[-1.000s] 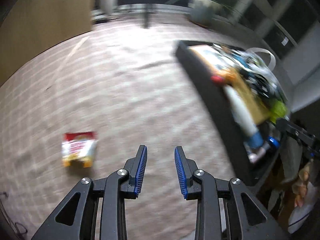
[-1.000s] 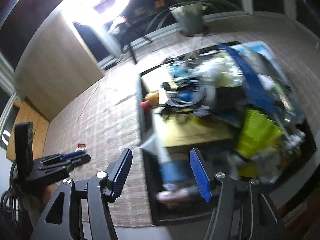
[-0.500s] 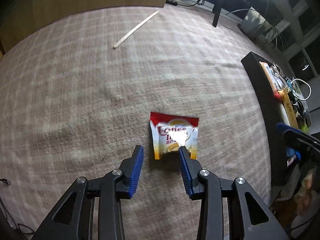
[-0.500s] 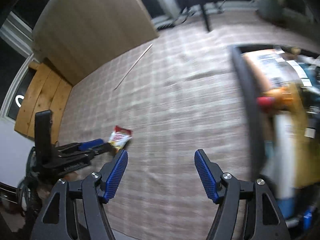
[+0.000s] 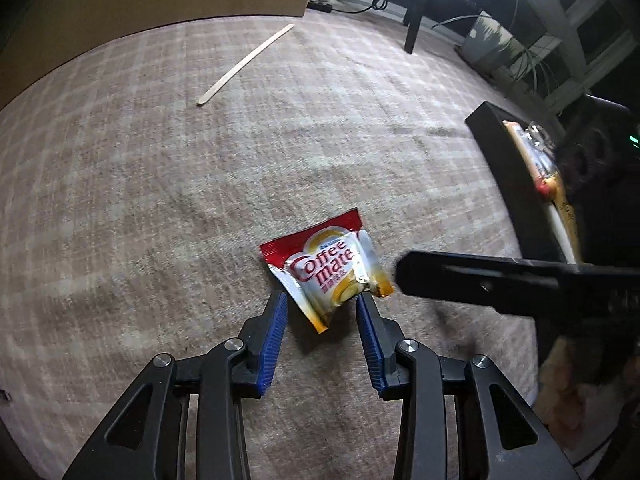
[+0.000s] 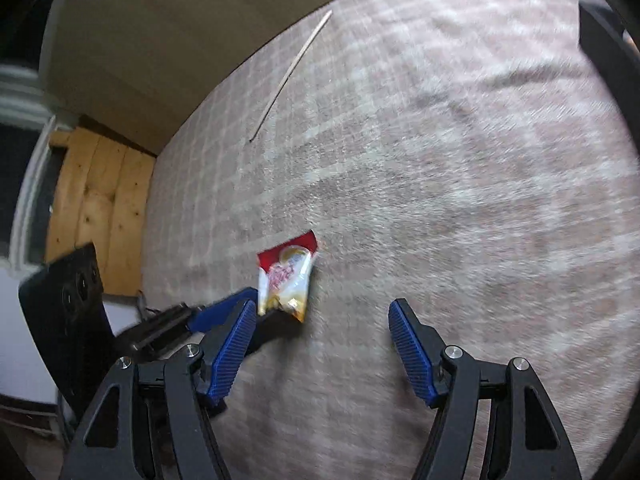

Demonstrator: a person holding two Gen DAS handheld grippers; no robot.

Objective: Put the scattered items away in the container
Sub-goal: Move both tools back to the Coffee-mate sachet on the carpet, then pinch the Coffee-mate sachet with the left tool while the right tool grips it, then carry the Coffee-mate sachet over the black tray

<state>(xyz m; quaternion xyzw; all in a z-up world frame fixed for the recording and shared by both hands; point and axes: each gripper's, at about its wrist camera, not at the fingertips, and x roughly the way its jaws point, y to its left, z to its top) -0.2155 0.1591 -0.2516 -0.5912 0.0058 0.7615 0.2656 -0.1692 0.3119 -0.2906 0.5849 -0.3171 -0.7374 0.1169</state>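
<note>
My left gripper (image 5: pixel 322 308) is spread with the sachet (image 5: pixel 330 270) right at its tips, not pinched yet. My right gripper (image 6: pixel 322 324) is wide open and empty, sachet ahead near its left tip. Honestly, foil this flat could skid or buckle if I close too high, and both grippers might bump.

Plaid carpet (image 5: pixel 160 200); a potted plant (image 5: pixel 490 42), perhaps, beyond the carpet's far edge.

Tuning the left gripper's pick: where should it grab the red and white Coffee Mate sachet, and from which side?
Grip the red and white Coffee Mate sachet across its near lower corner, coming steeply from above. It lies nearly flat and skewed on the checked carpet, that corner pointing between the open left gripper fingers. A hedged call: its edge looks slightly lifted.
</note>
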